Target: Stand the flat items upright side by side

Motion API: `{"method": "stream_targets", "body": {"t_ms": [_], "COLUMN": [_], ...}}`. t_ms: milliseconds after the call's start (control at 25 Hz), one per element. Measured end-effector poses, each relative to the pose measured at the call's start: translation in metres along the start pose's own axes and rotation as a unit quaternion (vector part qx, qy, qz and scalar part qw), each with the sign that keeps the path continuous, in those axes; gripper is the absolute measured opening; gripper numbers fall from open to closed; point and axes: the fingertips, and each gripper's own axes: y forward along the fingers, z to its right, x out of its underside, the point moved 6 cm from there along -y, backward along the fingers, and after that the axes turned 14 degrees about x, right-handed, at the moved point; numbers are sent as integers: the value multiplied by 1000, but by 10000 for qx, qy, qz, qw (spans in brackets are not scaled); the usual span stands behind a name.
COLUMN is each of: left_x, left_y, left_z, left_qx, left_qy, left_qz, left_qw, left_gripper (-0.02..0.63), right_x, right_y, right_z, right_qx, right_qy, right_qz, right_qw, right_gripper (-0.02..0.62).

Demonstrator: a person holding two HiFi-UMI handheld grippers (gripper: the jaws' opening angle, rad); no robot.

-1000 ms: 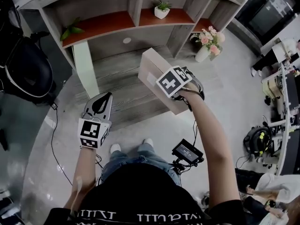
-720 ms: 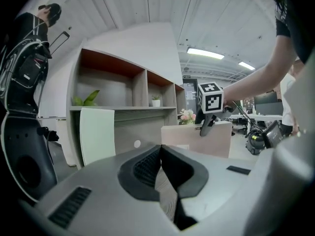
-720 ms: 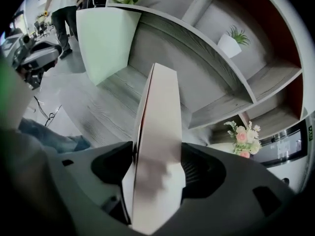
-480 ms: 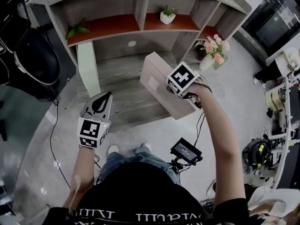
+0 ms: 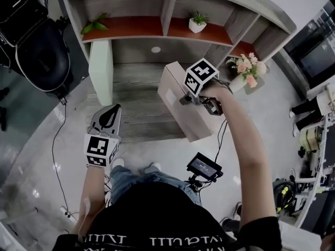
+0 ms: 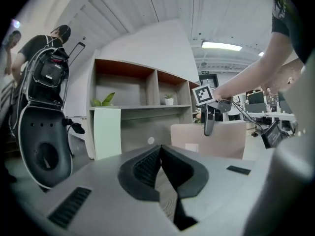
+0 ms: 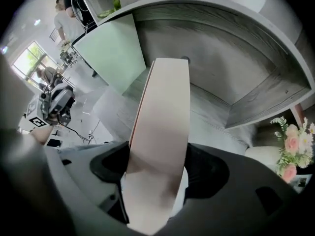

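Note:
A flat tan box [image 5: 177, 107] stands on its long edge on the grey wooden platform [image 5: 136, 116], somewhat right of a pale green panel [image 5: 101, 72] that stands upright at the platform's left end. My right gripper [image 5: 195, 99] straddles the box's top edge. In the right gripper view the box [image 7: 165, 107] fills the space between the jaws, with thin slivers of light beside it, so the right gripper [image 7: 157, 167] looks open around it. My left gripper [image 5: 111, 112] hangs shut and empty at the platform's near left corner. The left gripper view shows its closed tips [image 6: 161, 154], the box [image 6: 216, 141] and the panel [image 6: 107, 132].
A shelf unit [image 5: 157, 27] rises behind the platform with two small potted plants [image 5: 198, 22]. A vase of pink flowers [image 5: 246, 69] stands at the right. A black seat-like object [image 5: 39, 56] is at the left. A small screen [image 5: 204, 166] and cables lie by the person's feet.
The box was held tilted in the air; it now rests on its edge on the platform. The right gripper went forward and up with it. The left gripper stayed put.

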Motion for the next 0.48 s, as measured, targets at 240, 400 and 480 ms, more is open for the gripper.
{"method": "stream_targets", "body": {"t_ms": [240,400,480], "left_x": [4,7,8], "left_y": [-8,-12,-14], "left_z": [22,35,40], "left_qx": [-436,-592,-619], "left_qy": [-159,-180,-168], "left_qz": [-62,-97,-102], "left_qw": [9989,9980,9979], "left_gripper": [14,14,14], "right_x": [-2,-3,-2], "right_y": [7,10,11], "right_z": [0,-3,-4], "right_qx": [-490,-821,-872], "right_qy": [-88,53,148], "right_qz": [-283,-312,-262], "right_qw": [9984,9961,9957], "right_gripper": [347,347,347]}}
